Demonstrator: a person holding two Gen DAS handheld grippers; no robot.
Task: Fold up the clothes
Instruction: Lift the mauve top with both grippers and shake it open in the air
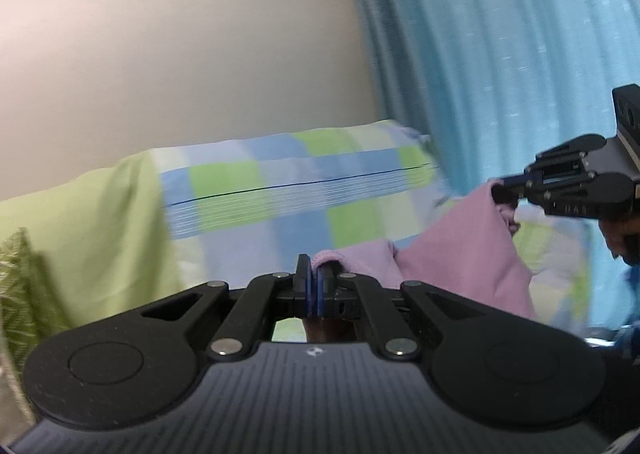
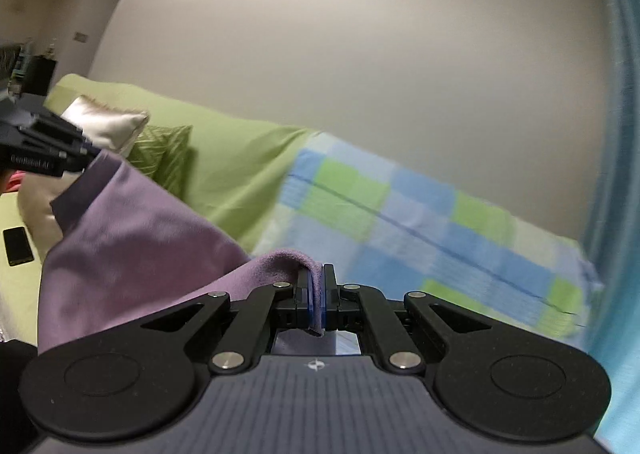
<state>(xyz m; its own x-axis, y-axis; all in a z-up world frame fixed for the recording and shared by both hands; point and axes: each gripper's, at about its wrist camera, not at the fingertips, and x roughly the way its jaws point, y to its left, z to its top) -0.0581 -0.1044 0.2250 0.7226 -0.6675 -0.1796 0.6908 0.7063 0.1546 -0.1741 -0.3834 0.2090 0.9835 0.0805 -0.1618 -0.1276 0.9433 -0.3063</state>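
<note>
A lilac garment [image 1: 460,250] hangs in the air between both grippers, above the bed. My left gripper [image 1: 315,266] is shut on one edge of it, cloth bunched just past the fingertips. The right gripper [image 1: 505,189] shows at the right of the left wrist view, pinching the other corner higher up. In the right wrist view my right gripper [image 2: 317,274] is shut with a fold of the lilac garment [image 2: 136,238] clamped between its blue pads. The left gripper [image 2: 86,157] appears at the far left, holding a darker cuff or hem band.
A bed with a lime-green sheet [image 2: 240,169] and a blue-green checked blanket [image 1: 280,189] lies below. Pillows [image 2: 108,125] sit at its head. A dark phone [image 2: 17,246] rests on the sheet. A blue curtain [image 1: 500,53] hangs at the right, a plain wall behind.
</note>
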